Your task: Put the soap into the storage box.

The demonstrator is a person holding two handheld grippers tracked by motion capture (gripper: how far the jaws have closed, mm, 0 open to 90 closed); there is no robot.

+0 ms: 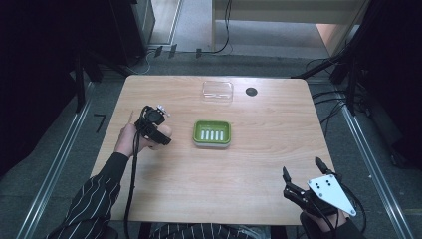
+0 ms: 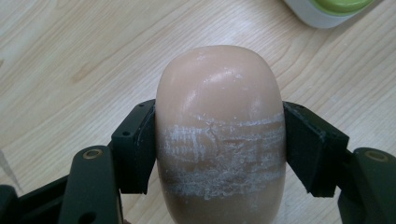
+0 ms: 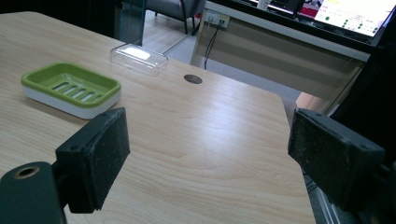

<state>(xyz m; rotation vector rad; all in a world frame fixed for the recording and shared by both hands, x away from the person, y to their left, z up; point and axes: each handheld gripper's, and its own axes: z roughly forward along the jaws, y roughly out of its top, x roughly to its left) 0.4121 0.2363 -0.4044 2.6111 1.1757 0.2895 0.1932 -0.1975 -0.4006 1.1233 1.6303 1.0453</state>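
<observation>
A peach-coloured bar of soap (image 2: 219,135) with white scrape marks sits between the jaws of my left gripper (image 2: 219,149), which is shut on it just above the wooden table (image 1: 249,164). In the high view that left gripper (image 1: 161,133) hangs left of the green soap dish (image 1: 212,133), whose slotted tray is empty. The dish's corner (image 2: 327,9) shows at the top of the left gripper view. My right gripper (image 1: 303,169) rests at the table's front right corner, jaws wide apart with nothing between them. Its own view shows the right gripper (image 3: 210,154) open and the soap dish (image 3: 70,88) far left.
A clear plastic lid (image 1: 217,91) lies at the back of the table behind the dish. A round cable hole (image 1: 251,91) sits to its right. Cables and frame legs surround the table on the floor.
</observation>
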